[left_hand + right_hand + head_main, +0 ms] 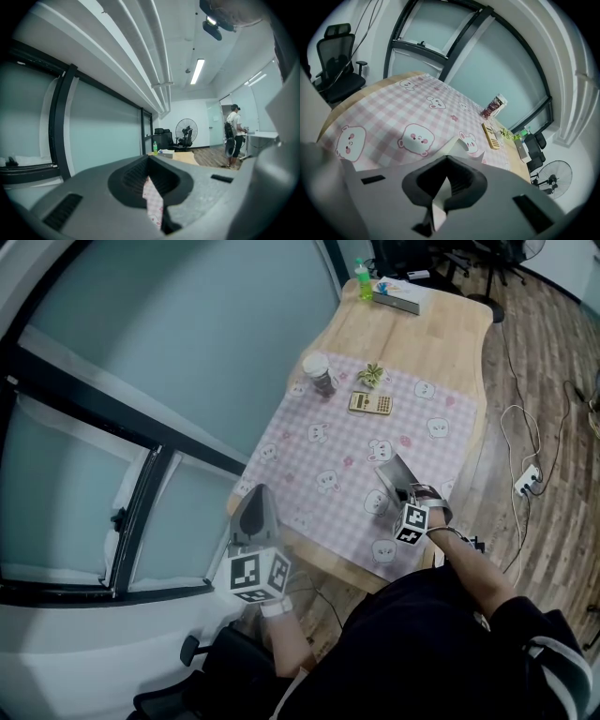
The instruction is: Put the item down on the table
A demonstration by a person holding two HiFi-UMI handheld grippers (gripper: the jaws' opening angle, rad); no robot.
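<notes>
A pink checked tablecloth (356, 457) printed with bears covers the near half of the wooden table (441, 343). My left gripper (255, 501) is at the cloth's near left corner. In the left gripper view its jaws are shut on a strip of the tablecloth (153, 202). My right gripper (396, 472) is over the cloth's near right part. In the right gripper view the right gripper (439, 199) is shut on a raised fold of the tablecloth (457, 146), whose white underside shows between the jaws.
On the cloth's far end stand a cup (320, 374), a small plant (372, 375) and a calculator (370, 402). A green bottle (363, 279) and a box (398, 296) sit at the table's far end. A power strip (528, 481) lies on the floor at right. A person (233, 136) stands far off.
</notes>
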